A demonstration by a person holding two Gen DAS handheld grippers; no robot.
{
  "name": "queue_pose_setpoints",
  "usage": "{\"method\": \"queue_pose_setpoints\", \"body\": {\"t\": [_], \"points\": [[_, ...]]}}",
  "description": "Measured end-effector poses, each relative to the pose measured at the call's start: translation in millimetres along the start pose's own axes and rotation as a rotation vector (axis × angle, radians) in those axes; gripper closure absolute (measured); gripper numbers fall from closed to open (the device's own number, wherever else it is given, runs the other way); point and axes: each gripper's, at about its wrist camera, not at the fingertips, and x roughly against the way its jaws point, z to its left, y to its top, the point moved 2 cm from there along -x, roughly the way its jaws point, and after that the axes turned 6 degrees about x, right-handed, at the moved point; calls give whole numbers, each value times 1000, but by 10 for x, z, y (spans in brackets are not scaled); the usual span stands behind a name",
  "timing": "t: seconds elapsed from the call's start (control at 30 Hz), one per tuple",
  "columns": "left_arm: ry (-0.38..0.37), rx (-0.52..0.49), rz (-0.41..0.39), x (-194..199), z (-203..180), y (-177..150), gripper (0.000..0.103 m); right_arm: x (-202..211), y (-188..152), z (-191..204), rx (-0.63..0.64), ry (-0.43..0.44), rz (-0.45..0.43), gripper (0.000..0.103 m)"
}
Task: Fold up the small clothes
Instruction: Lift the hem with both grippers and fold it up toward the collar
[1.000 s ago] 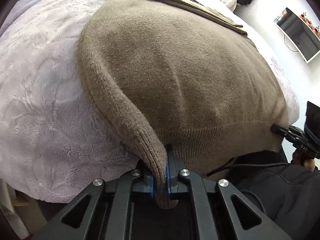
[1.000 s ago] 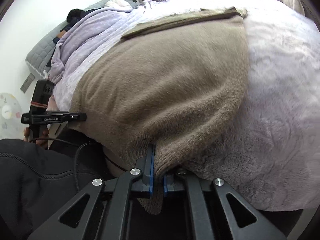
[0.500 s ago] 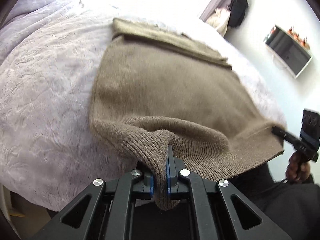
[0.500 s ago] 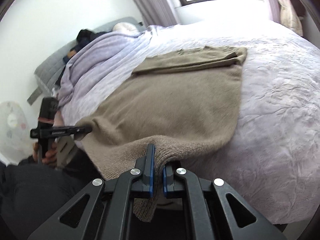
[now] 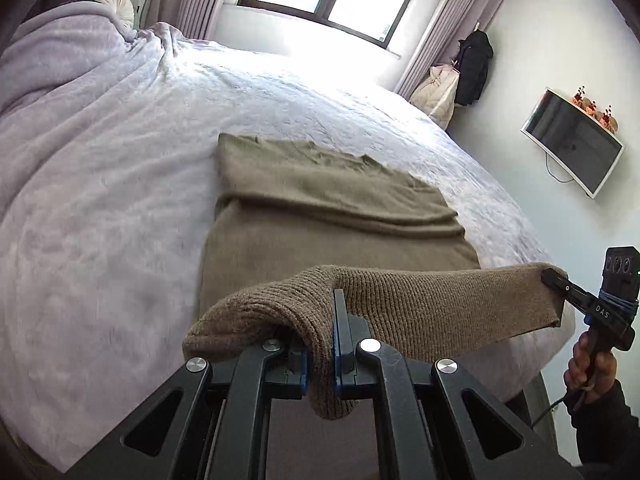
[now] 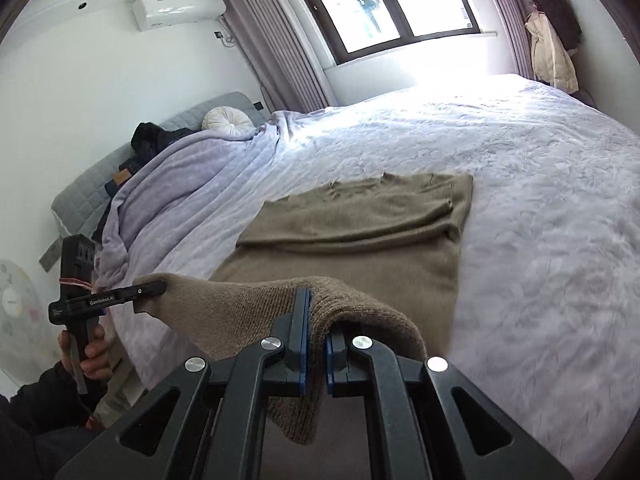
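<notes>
A brown knit sweater (image 5: 320, 220) lies flat on the lilac bed, sleeves folded across its upper part; it also shows in the right wrist view (image 6: 360, 240). My left gripper (image 5: 322, 356) is shut on the left corner of its ribbed hem (image 5: 400, 304). My right gripper (image 6: 314, 356) is shut on the right corner of the hem (image 6: 248, 308). Both hold the hem lifted above the bed's near edge, stretched between them. Each gripper shows in the other's view: the right gripper (image 5: 560, 286) and the left gripper (image 6: 148, 292).
The lilac blanket (image 5: 100, 200) covers the bed, bunched at the left toward the pillow (image 6: 226, 120). A wall TV (image 5: 572, 140) and hanging coats (image 5: 472, 68) are at the right. A window (image 6: 392, 0) is behind the bed.
Both grippers have lifted the hem up off the bed edge and tilted upward. The sweater's lower part has risen while its upper part stays flat.
</notes>
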Motion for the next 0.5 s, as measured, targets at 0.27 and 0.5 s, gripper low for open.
{"method": "queue_pose_setpoints", "body": {"t": [0.27,0.5], "points": [[16,-24,-23,-259,-91,522,94,-347,500,-233,-35,-31,-19,97],[14,-12,1,-612,-95,1008,94,-725,878,-468,-79,-61,0,97]]}}
